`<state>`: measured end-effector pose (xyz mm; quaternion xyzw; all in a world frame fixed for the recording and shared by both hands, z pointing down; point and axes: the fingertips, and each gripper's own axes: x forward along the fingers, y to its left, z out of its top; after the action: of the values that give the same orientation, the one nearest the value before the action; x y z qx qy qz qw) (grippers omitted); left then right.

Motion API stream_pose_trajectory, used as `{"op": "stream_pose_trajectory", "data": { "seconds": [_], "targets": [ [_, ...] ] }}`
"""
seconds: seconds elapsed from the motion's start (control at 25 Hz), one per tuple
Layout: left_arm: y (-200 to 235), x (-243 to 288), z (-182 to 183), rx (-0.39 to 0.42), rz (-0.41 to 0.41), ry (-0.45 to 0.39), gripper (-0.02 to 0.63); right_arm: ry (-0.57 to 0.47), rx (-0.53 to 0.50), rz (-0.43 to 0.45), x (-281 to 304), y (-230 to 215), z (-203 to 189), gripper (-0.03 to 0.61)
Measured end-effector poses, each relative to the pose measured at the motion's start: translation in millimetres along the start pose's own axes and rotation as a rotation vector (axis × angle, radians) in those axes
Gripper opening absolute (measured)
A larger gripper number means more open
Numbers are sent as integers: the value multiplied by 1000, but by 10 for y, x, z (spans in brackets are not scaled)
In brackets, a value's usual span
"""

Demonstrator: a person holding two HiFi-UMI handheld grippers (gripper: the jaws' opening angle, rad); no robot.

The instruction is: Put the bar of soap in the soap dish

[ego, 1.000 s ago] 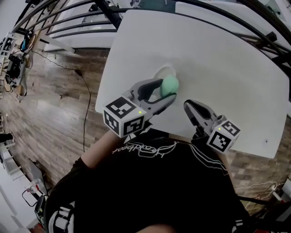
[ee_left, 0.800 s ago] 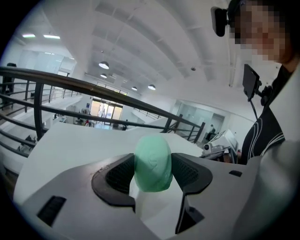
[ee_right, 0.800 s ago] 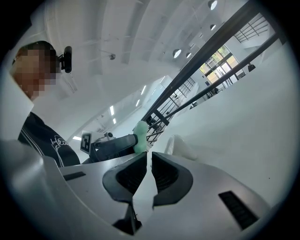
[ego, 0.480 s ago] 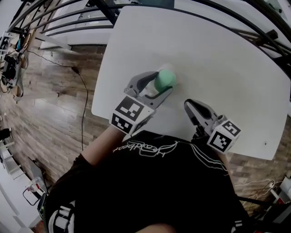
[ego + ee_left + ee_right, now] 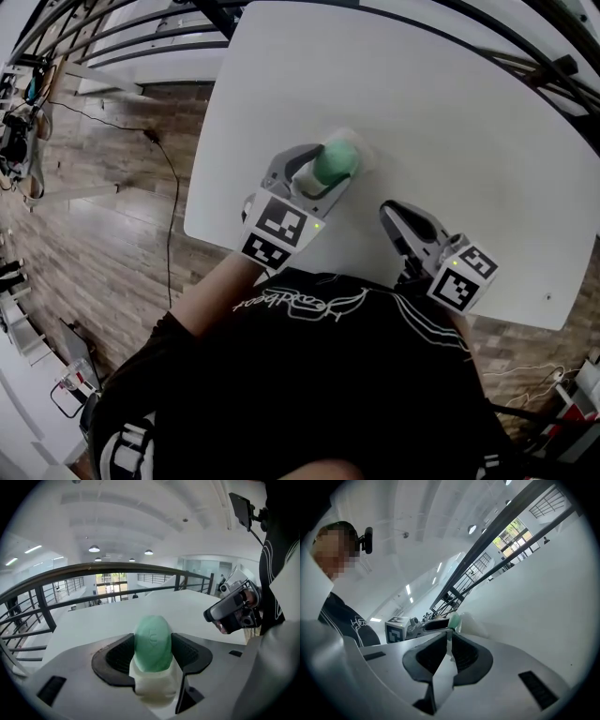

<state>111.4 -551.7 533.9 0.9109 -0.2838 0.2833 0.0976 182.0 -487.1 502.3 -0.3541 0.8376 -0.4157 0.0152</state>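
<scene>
The head view looks steeply down on the white table. Both gripper views skim low across it. All three share the green bar of soap.

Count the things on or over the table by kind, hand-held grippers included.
bar of soap: 1, green
soap dish: 1, white
hand-held gripper: 2, the left hand-held gripper shut on the bar of soap, the right hand-held gripper shut and empty
Total: 4
</scene>
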Motion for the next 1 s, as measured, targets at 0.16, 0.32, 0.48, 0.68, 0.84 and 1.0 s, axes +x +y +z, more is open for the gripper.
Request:
{"op": "stream_pose_trajectory", "data": {
  "seconds": [0.16,0.32,0.48,0.68,0.84,1.0],
  "targets": [
    [-28,28,-43,7,1,15,256,1,6,6,7,-6,-13,37],
    [-50,56,-74,14,0,33,256,1,9,11,13,-5,-15,37],
    [-64,74,-143,25,5,53,256,-1,12,6,2,-39,-37,37],
    [-68,80,-200,27,6,86,256,-3,18,5,1,-49,-55,36],
    [-65,96,-182,50,5,93,256,-4,17,10,8,-40,-42,36],
    [-27,100,-194,36,12,88,258,-13,18,7,-2,-22,-20,37]
  ]
}}
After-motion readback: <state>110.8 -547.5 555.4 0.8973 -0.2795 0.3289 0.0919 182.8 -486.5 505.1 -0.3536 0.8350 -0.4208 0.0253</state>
